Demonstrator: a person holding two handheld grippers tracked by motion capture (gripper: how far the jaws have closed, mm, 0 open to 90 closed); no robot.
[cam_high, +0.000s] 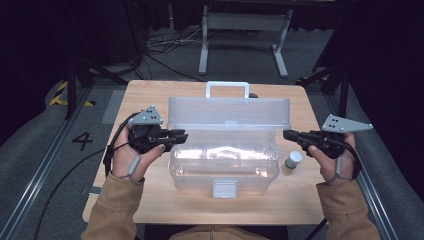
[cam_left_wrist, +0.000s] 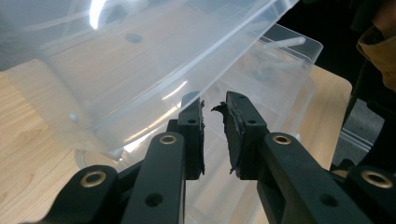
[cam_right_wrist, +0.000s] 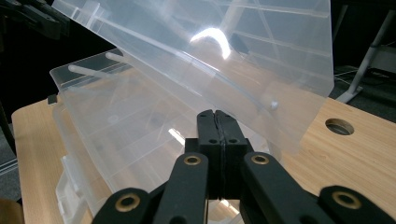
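Left tool (cam_left_wrist: 215, 135) jaws slightly parted, nothing between, aimed at clear plastic box (cam_left_wrist: 140, 70) on wooden table (cam_left_wrist: 28, 154).

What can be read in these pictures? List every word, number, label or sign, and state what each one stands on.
"4": a large dark number on the grey floor, left of the table.
The clear plastic box, its raised lid and the small capped jar show no writing that can be read.
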